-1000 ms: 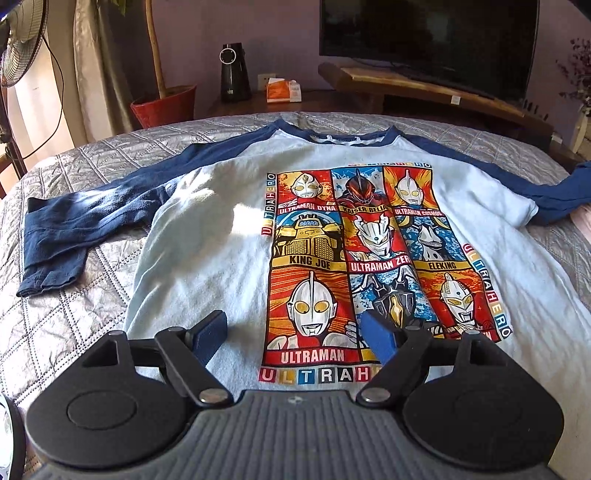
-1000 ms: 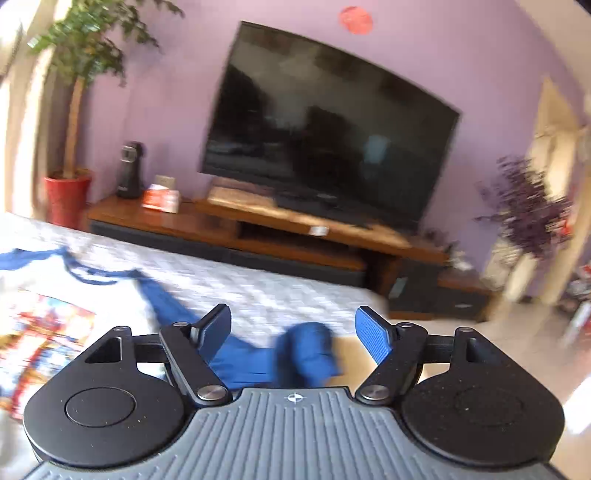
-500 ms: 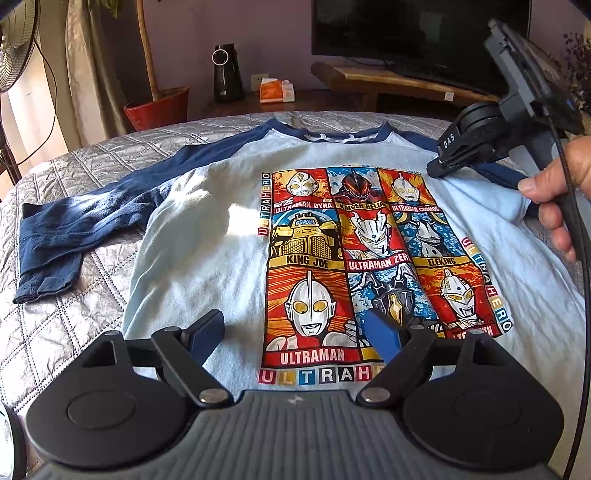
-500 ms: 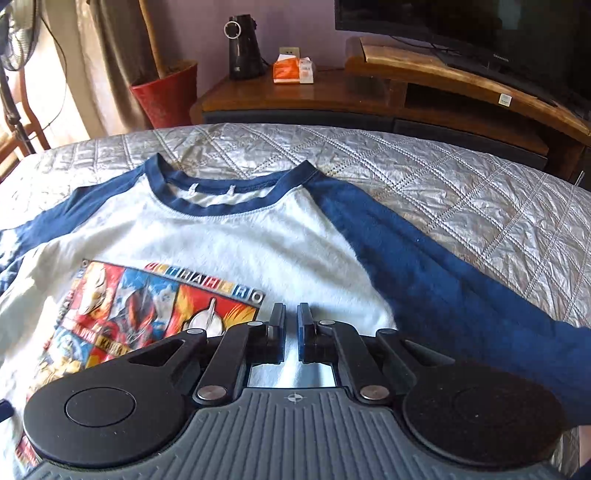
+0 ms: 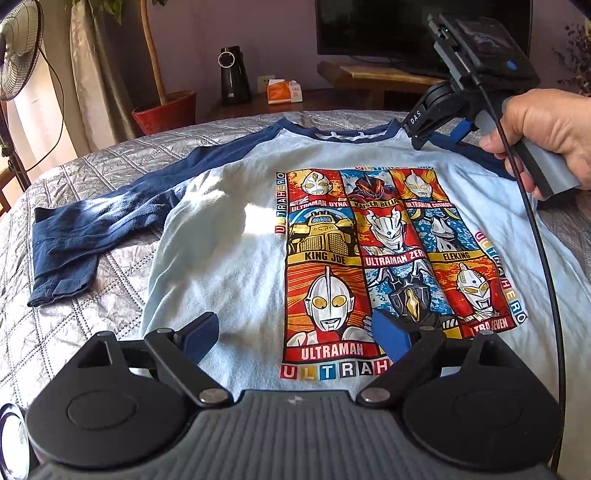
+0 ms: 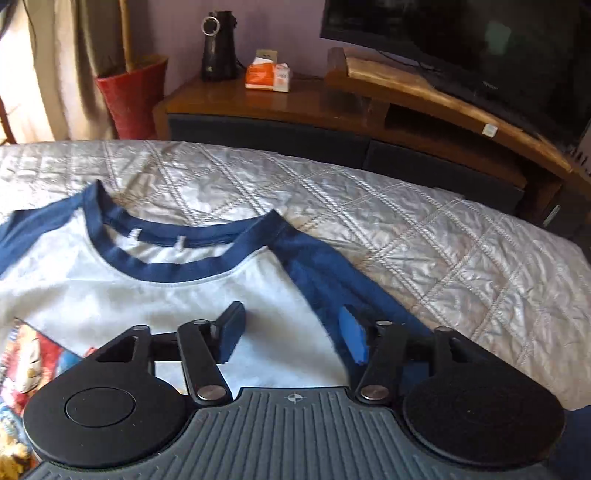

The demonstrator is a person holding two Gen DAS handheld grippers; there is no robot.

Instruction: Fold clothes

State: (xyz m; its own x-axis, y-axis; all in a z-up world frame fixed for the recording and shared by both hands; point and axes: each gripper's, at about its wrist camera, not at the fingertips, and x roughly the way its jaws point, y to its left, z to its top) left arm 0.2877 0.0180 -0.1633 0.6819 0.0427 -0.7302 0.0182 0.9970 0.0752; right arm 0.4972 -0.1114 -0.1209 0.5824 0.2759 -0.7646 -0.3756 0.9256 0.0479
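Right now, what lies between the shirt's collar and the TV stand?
In the right wrist view, only bare quilted bedspread lies between the shirt's collar and the TV stand; nothing else rests there.

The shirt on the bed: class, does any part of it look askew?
Yes. The shirt lies flat, print up, but its navy sleeve is crumpled, with its cuff end bent back toward the hem.

Left cam: low at shirt (image 5: 229, 236) hem, facing TV (image 5: 388, 29). Right cam: close over right shoulder, same heading. Shared: collar (image 6: 177, 269), bed (image 6: 406, 236), TV.
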